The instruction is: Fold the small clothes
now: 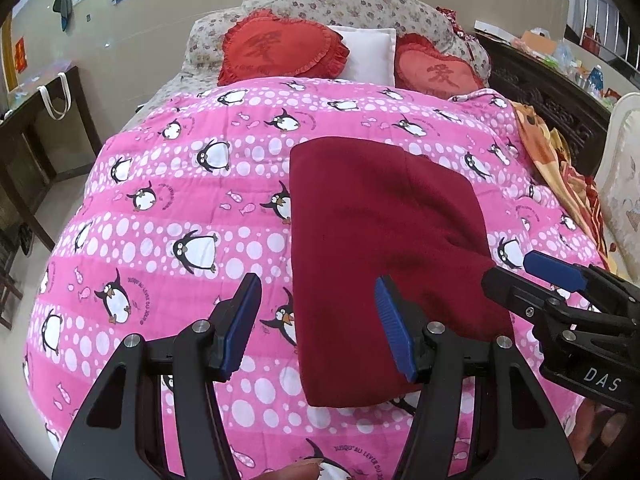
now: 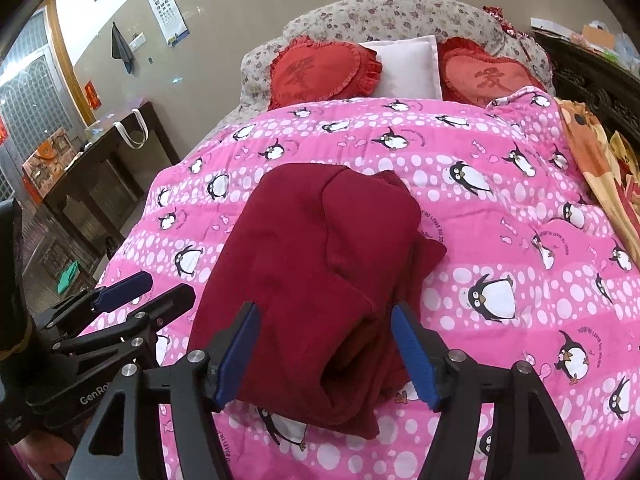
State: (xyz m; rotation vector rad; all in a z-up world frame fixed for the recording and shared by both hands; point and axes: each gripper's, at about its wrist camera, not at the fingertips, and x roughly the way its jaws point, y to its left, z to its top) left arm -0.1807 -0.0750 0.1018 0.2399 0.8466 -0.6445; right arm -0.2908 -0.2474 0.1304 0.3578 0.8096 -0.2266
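A dark red garment (image 1: 380, 220) (image 2: 320, 240) lies folded into a rough rectangle on the pink penguin quilt (image 1: 160, 208) (image 2: 500, 240). My left gripper (image 1: 316, 324) stands open above the garment's near left edge, one pad over the quilt and one over the cloth, gripping nothing. In the right wrist view it shows at the left (image 2: 156, 290), beside the garment. My right gripper (image 2: 326, 354) is open, its jaws astride the thick near end of the fold without pinching it. From the left wrist view it reaches in at the garment's right edge (image 1: 516, 270).
Two red heart cushions (image 1: 280, 48) (image 2: 488, 76) and a white pillow (image 1: 368, 52) lie at the head of the bed. A dark wooden table (image 1: 36, 128) (image 2: 100, 168) stands left of the bed. An orange blanket (image 1: 560, 160) and dark carved wood (image 1: 560, 100) border the right side.
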